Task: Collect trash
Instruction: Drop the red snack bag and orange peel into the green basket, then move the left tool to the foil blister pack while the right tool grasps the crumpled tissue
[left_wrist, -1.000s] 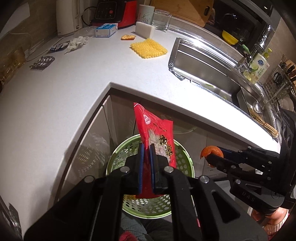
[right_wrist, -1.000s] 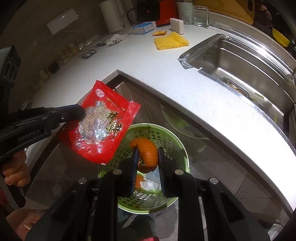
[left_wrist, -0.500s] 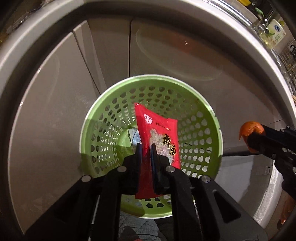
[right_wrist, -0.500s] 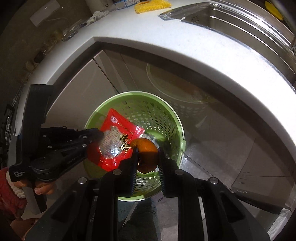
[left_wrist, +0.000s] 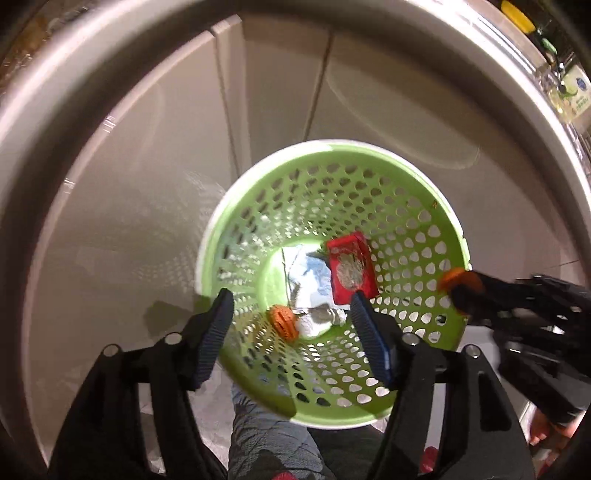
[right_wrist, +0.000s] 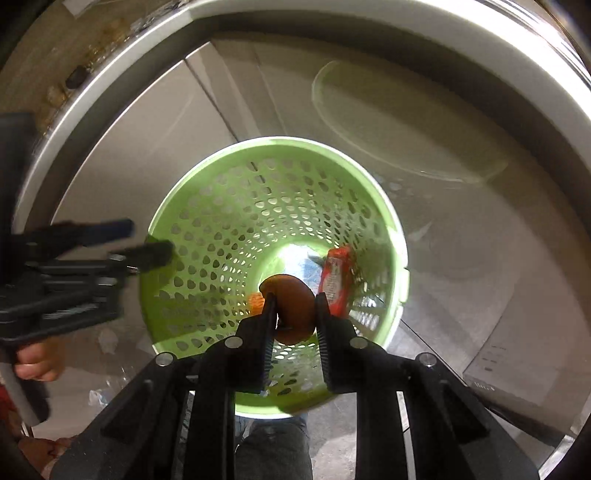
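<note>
A green perforated bin (left_wrist: 406, 206) stands on the floor below the counter; it also shows in the right wrist view (right_wrist: 207, 206). My left gripper (left_wrist: 291, 306) is open and empty above the bin's near rim. The red snack wrapper (left_wrist: 351, 271) lies inside the bin against the right wall, also in the right wrist view (right_wrist: 334, 280). An orange peel piece (left_wrist: 282, 321) and crumpled white trash (left_wrist: 308, 280) lie at the bottom. My right gripper (right_wrist: 293, 306) is shut on an orange peel (right_wrist: 291, 306) above the bin; it also shows at the left wrist view's right (left_wrist: 460, 282).
Beige cabinet doors (left_wrist: 166, 166) stand behind the bin. The white countertop edge (left_wrist: 92, 74) curves overhead. A white box (right_wrist: 509, 369) sits on the floor to the right. My legs (left_wrist: 266, 435) are below the bin.
My left gripper has opened and let go of the red wrapper, which dropped into the bin. My right gripper still holds the orange peel and has moved lower over the bin.
</note>
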